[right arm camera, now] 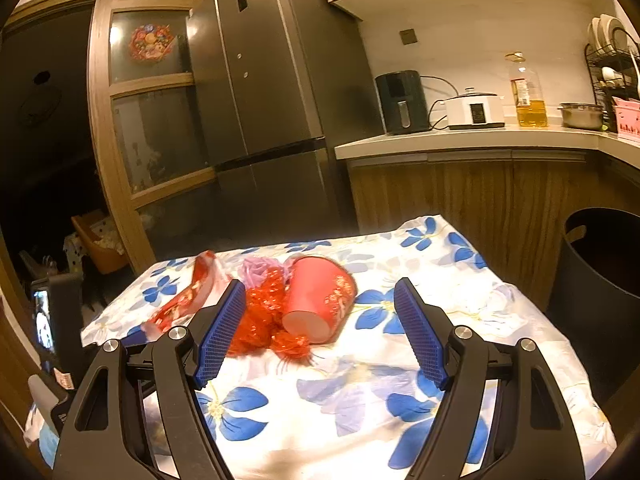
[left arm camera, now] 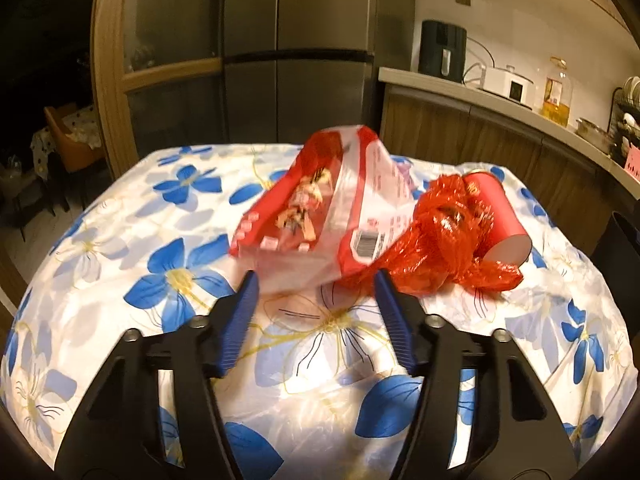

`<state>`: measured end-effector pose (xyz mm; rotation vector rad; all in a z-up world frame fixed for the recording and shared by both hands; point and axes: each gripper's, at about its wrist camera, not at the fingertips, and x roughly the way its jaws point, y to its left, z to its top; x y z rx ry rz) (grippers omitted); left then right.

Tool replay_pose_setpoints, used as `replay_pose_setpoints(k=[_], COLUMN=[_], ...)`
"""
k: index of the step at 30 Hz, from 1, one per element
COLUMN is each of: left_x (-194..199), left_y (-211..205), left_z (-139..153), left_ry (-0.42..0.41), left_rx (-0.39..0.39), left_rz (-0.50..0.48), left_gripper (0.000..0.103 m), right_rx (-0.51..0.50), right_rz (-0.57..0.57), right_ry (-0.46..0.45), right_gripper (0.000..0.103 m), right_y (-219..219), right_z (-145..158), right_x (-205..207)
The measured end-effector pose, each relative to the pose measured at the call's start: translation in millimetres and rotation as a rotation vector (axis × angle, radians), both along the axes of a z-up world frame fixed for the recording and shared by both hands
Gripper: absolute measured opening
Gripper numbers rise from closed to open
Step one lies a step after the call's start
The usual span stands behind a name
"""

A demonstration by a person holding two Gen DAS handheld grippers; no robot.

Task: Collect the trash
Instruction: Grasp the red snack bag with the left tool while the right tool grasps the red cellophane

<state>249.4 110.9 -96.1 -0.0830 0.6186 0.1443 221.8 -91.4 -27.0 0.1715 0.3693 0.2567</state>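
A red and clear snack bag [left arm camera: 316, 208] lies on the flowered tablecloth [left arm camera: 120, 248], its near edge just beyond my open, empty left gripper [left arm camera: 316, 284]. To its right lie a crumpled red plastic wrapper [left arm camera: 444, 244] and a red paper cup [left arm camera: 500, 216] on its side. In the right wrist view the cup [right arm camera: 320, 300] and the wrapper [right arm camera: 260, 316] lie just ahead of my open, empty right gripper [right arm camera: 320, 296], with the snack bag [right arm camera: 188, 300] to the left and a pale purple wrapper [right arm camera: 256, 270] behind.
A dark round bin [right arm camera: 600, 280] stands on the floor right of the table, also at the right edge of the left wrist view [left arm camera: 620, 248]. A fridge [right arm camera: 272, 100] stands behind. The counter [right arm camera: 460, 140] holds an air fryer, a cooker and an oil bottle.
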Motion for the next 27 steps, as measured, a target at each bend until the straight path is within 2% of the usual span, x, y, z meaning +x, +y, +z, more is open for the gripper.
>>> replay_pose_setpoints(k=[7, 9, 17, 21, 23, 27], left_x=[5, 4, -10, -20, -23, -32], left_y=[2, 4, 11, 27, 35, 49], left_z=[-7, -7, 1, 10, 15, 22], left_ry=[0.034, 0.028, -0.029, -0.06, -0.078, -0.123], left_rx=[-0.033, -0.051, -0.091, -0.113, -0.099, -0.1], left_rz=[-0.036, -0.043, -0.051, 0.003, 0.02, 0.047], left_gripper=[0.006, 0.0, 0.0, 0.001, 0.01, 0.045], right_rx=[-0.04, -0.05, -0.108, -0.147, -0.172, -0.221], right_rz=[0.054, 0.067, 0.105, 0.122, 0.133, 0.145], right_ry=[0.014, 0.019, 0.024, 0.03, 0.04, 0.061], right_gripper=[0.075, 0.075, 0.074, 0.069, 0.066, 0.061], right_y=[26, 34, 63, 80, 91, 107], right_z=[-6, -8, -17, -25, -30, -42], right_x=[8, 11, 25, 36, 44, 58])
